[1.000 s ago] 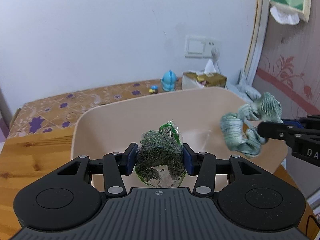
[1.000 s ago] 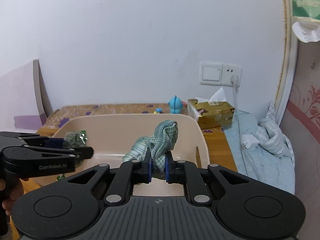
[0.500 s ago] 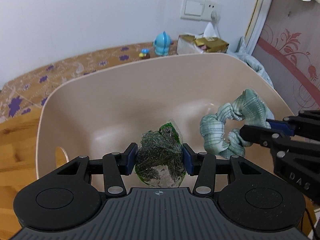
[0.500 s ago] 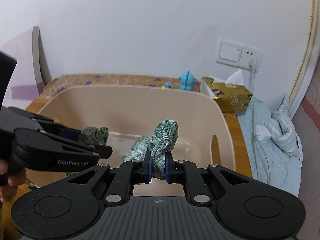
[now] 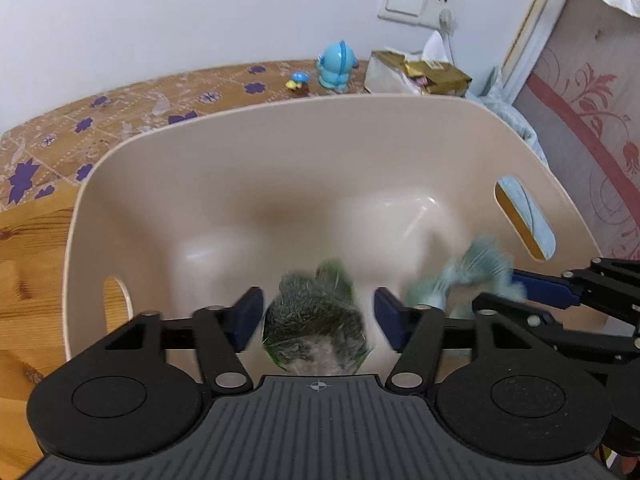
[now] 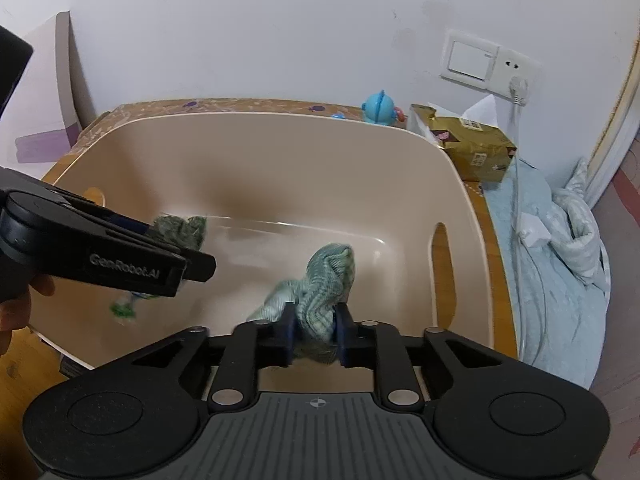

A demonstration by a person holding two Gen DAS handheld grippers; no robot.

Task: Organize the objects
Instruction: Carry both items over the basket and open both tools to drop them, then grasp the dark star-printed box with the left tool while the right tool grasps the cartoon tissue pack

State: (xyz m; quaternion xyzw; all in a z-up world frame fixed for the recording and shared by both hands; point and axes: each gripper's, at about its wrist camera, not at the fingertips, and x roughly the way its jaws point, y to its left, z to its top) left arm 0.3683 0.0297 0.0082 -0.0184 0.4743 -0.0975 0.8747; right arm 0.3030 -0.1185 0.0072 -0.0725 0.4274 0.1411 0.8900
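A beige plastic basket with handle slots sits on the table; it also shows in the right wrist view. My left gripper is open over the basket, and a clear packet of dark green leaves hangs blurred between its spread pads, apart from both. In the right wrist view the packet shows beside the left gripper. My right gripper has its pads slightly apart around a green checked scrunchie. The scrunchie looks blurred in the left wrist view.
A blue toy figure, a small mushroom toy and a gold tissue box stand behind the basket by the wall. A wall socket has a cable plugged in. Light blue bedding lies right of the table.
Both grippers moved down over the basket. The left jaws opened and the packet came free. The right jaws widened a little around the scrunchie.
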